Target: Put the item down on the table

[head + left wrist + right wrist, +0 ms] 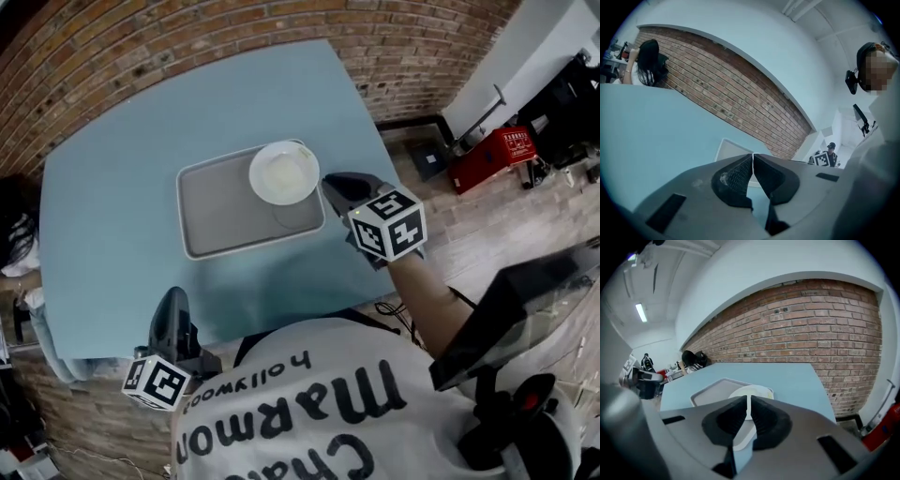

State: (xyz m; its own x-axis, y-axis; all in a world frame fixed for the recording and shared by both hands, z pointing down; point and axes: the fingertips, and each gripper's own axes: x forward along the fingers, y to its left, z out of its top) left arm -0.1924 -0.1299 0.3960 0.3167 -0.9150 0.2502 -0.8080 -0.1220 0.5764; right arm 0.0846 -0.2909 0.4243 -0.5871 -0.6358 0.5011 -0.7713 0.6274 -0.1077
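At the left, you are holding the left tongs [753, 157] low at the near edge of the counter [112, 187], well apart from everything lying on it. Their black cross-hatched pads [738, 174] are meeting at the tips, clenched on nothing. The left marker cube [155, 382] is showing beside your chest in the head view. The counter is a smooth, matte, pale blue slab with rounded corners, and a rough red brick wall [141, 37] is running behind it.

Toward the middle, a flat grey tray [220, 211] is lying on the counter. It is a rounded rectangle with a low raised rim. Its long axis is running left to right across the head view, with the right end angled slightly away from you.

The white plate [284, 172] is sitting at the tray's far right corner, overlapping the rim there rather than lying on the bare counter. It is round, shallow and face up, with a faintly yellowish centre. Being round, it is showing no long axis and pointing no particular way.

At the right, you are holding the right tongs [749, 400] just beside the plate's right edge, aimed toward it and tilting downward. Their jaws are standing a thin slit apart and gripping nothing. The plate is showing through the slit, beyond and below the pads. The right marker cube [392, 223] is facing up at you.
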